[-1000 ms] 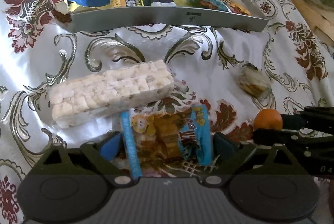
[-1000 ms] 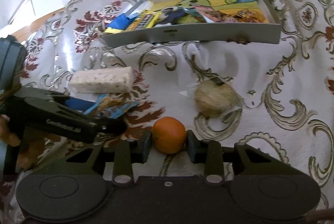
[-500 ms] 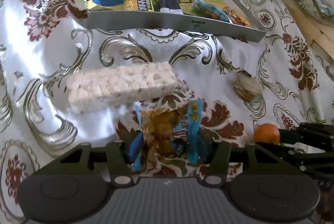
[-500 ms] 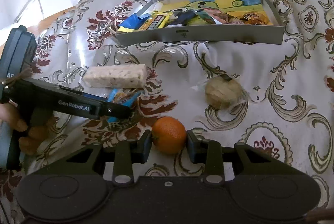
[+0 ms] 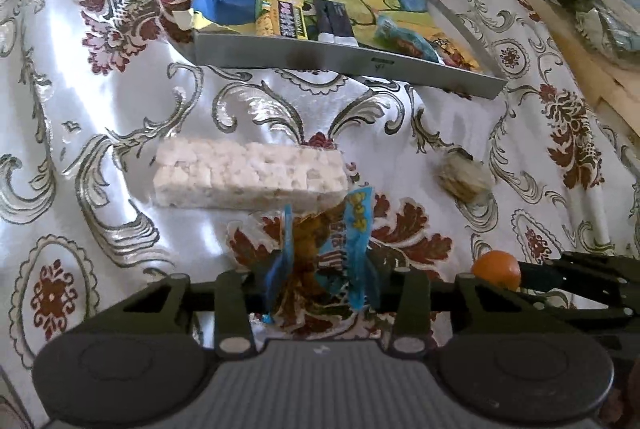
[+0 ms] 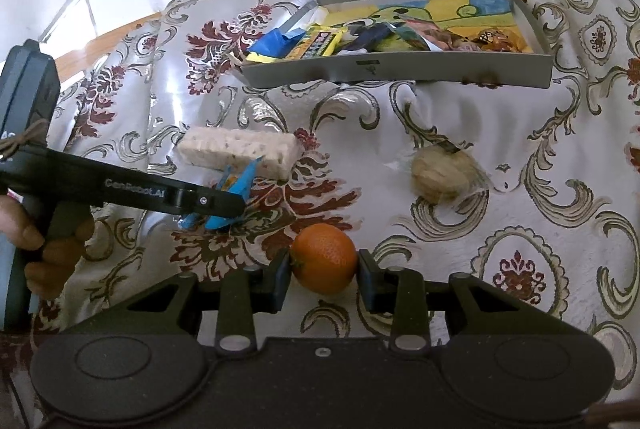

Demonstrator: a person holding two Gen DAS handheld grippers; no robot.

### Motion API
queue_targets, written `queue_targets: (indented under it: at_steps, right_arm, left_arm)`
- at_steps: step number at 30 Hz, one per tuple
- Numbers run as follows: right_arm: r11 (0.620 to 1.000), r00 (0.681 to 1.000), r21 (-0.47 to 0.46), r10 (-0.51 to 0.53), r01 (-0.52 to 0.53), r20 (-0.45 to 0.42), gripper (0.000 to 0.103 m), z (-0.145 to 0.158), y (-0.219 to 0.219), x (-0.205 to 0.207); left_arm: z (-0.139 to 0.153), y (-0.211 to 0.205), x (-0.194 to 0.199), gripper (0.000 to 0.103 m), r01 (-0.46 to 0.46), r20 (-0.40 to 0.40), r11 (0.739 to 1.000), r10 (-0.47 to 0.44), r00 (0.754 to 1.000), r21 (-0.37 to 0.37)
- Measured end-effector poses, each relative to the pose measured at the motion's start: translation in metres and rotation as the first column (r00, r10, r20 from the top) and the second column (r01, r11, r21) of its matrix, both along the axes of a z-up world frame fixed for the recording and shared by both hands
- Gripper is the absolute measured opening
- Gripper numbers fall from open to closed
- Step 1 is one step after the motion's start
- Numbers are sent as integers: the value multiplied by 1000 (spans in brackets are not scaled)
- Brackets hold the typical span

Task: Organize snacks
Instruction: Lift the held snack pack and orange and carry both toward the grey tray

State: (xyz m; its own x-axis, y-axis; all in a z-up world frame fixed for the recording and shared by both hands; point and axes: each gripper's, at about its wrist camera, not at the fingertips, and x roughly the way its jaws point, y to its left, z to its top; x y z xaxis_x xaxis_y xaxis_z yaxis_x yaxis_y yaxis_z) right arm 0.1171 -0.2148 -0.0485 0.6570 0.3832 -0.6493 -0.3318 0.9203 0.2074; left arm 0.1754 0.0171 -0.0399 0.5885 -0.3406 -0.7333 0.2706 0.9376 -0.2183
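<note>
Left gripper closing on the blue snack packet, my right gripper clamped on the orange, both just above the cloth. Tray already holds several snacks; rice bar and wrapped bun still lie outside.

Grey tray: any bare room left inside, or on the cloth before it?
Grey tray: left half crowded with wrappers; the painted floor shows bare toward the far right. Floral satin cloth is free between tray wall, white puffed-rice bar and clear-wrapped beige bun.
</note>
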Motion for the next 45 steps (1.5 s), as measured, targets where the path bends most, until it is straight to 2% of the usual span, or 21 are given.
queue_targets:
  at_steps: [2, 5, 12, 22, 33, 39, 45]
  right_arm:
    - [1000, 1000, -1, 5, -5, 0, 37, 0, 1, -1]
    - [1000, 1000, -1, 12, -12, 1, 37, 0, 3, -3]
    - [1000, 999, -7, 30, -30, 11, 37, 3, 7, -6]
    - [999, 998, 3, 40, -40, 42, 37, 14, 13, -7]
    - [999, 997, 6, 42, -43, 60, 37, 21, 14, -16]
    - [999, 996, 11, 36, -37, 84, 37, 29, 11, -16]
    - [999, 994, 24, 29, -31, 103, 37, 44, 6, 2]
  left_arm:
    - [2, 0, -2, 37, -8, 9, 1000, 8, 1000, 1]
    - [6, 1, -6, 24, -14, 34, 1000, 14, 999, 5]
    - [15, 2, -17, 24, -18, 58, 1000, 18, 998, -1]
    - [32, 15, -27, 23, -50, 54, 994, 55, 997, -99]
    - [44, 17, -39, 23, -59, 61, 987, 69, 996, -151]
    - [55, 11, -33, 23, -44, 70, 980, 58, 996, -192]
    - [78, 2, -12, 23, -27, 111, 969, 56, 992, -246]
